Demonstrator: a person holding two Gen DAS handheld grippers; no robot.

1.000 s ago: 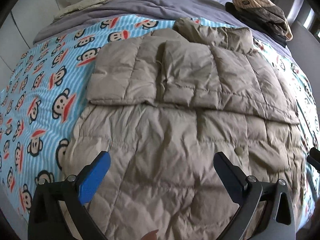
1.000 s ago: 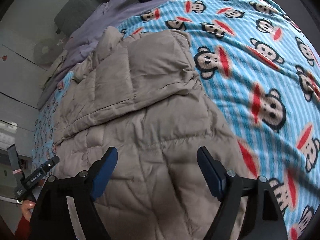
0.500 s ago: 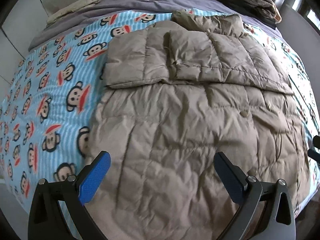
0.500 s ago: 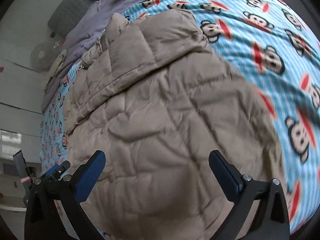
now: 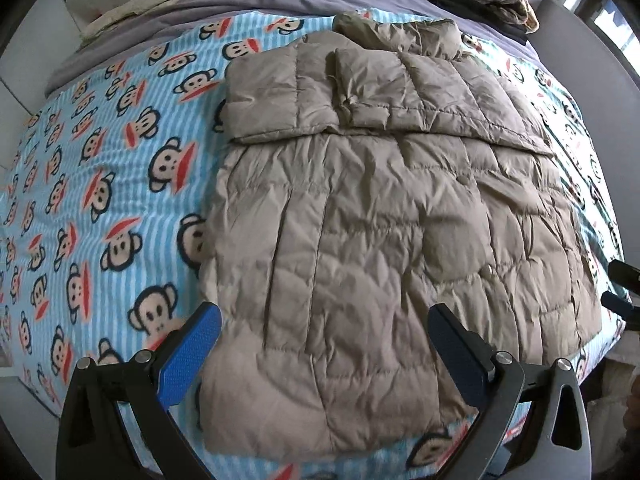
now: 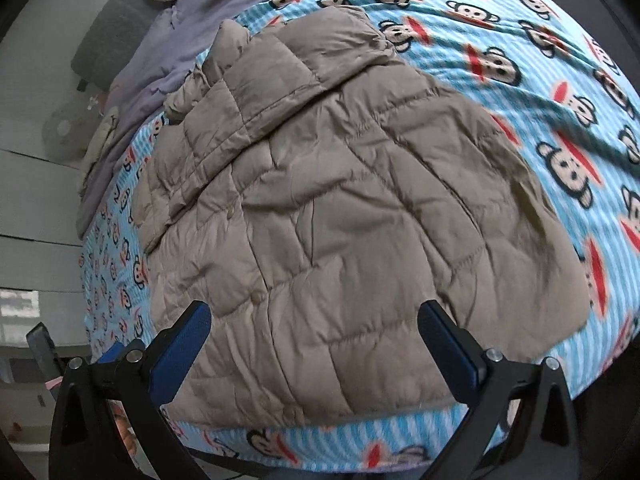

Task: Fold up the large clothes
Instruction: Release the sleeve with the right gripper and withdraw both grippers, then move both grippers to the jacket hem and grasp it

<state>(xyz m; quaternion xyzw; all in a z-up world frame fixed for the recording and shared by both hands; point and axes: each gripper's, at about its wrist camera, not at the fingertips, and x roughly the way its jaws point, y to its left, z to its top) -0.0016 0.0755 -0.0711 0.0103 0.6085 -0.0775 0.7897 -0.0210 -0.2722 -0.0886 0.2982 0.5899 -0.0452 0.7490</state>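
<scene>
Both grippers, left gripper (image 5: 324, 344) & right gripper (image 6: 314, 340), hang w/ jaws spread wide, gripping nothing, above the tan puffer jacket (image 5: 380, 216). Jacket lies flat on monkey-print blanket (image 5: 112, 184), sleeves folded across chest. No legible writing or brand.

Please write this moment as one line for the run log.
left gripper: open, holds nothing | right gripper: open, holds nothing | jacket: flat on blanket, sleeves folded across top | bottom hem not yet folded
</scene>
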